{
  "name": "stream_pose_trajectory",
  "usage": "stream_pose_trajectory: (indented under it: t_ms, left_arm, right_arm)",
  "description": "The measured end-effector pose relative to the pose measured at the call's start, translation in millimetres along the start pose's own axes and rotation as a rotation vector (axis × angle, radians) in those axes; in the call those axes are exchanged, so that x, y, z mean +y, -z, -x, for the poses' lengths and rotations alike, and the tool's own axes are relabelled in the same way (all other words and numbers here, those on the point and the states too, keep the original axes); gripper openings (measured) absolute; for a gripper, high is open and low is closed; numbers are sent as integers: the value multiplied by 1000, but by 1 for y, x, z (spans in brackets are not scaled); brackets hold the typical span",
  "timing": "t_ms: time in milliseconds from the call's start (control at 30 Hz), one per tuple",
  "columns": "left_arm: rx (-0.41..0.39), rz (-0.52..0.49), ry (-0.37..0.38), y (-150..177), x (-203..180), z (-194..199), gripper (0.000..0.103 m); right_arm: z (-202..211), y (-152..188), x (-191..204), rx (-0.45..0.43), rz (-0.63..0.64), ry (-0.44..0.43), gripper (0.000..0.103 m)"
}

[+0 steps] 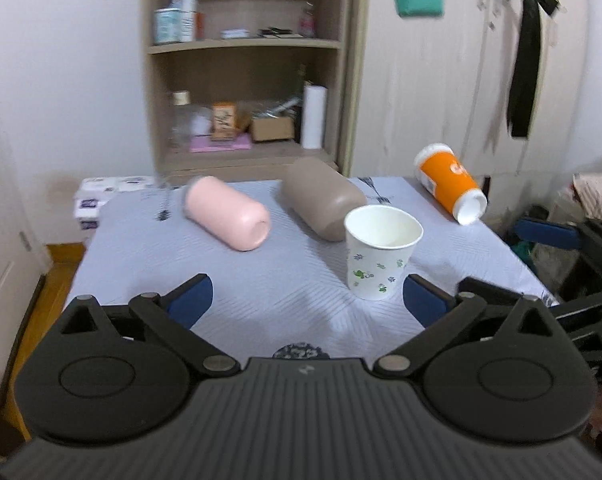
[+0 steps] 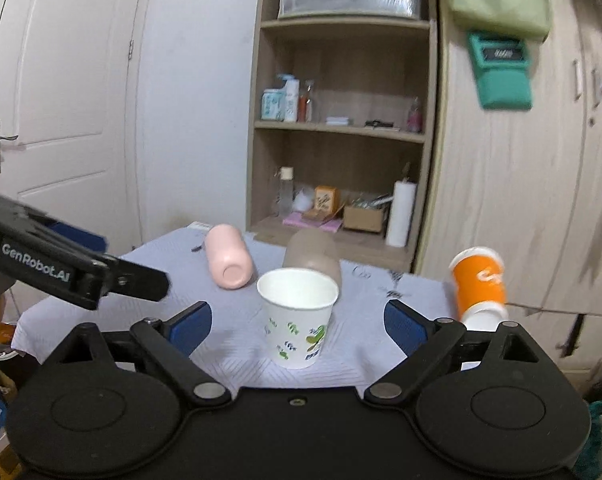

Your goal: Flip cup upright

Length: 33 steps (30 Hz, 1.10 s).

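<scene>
left claw [image 1: 307, 302] agape | right claw [image 2: 297, 322] agape | paper cup [image 1: 382, 251] upright

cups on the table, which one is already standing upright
The white paper cup with green print, mouth up, nearest both grippers. The pink cup, brown cup and orange cup all lie on their sides.

A white paper cup [image 2: 297, 316] stands upright at centre frame between the wide-apart fingers of the right gripper [image 2: 299, 325]. Behind it lie pink [image 2: 227, 256] and taupe [image 2: 313, 255] cups; an orange cup [image 2: 479, 285] lies at right.
</scene>
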<state>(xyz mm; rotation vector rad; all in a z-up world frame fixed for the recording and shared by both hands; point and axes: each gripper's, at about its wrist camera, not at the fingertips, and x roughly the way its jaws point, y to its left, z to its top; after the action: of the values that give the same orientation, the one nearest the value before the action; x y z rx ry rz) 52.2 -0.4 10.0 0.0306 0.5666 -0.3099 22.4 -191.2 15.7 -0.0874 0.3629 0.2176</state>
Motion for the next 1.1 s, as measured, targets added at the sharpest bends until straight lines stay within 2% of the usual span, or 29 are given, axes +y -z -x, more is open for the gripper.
stream_pose_trajectory:
  t_ms: [200,267,400,567,800,1100]
  left_arm:
    - [-72,25,-152,12,-2,38,103]
    - [-86,34,-181,17,-3,47,103]
    - [-83,42,-179,25,-4,59,103]
    - [-68,27,-198,32,-6,64,103]
    - [-75,30,-211,31,-7,65,103]
    - [-83,35,-220,30,-9,63,103]
  right_arm:
    - [35,-12,1,-33,-55,53,97]
    - [43,-13,3,-33,-55,79,98]
    - [51,-14,6,-13,-57,120,99]
    - [51,-13,10,2,-63,138,103]
    - [48,-8,16,23,-59,167,103]
    - [52,-6,10,12,-88,207,103]
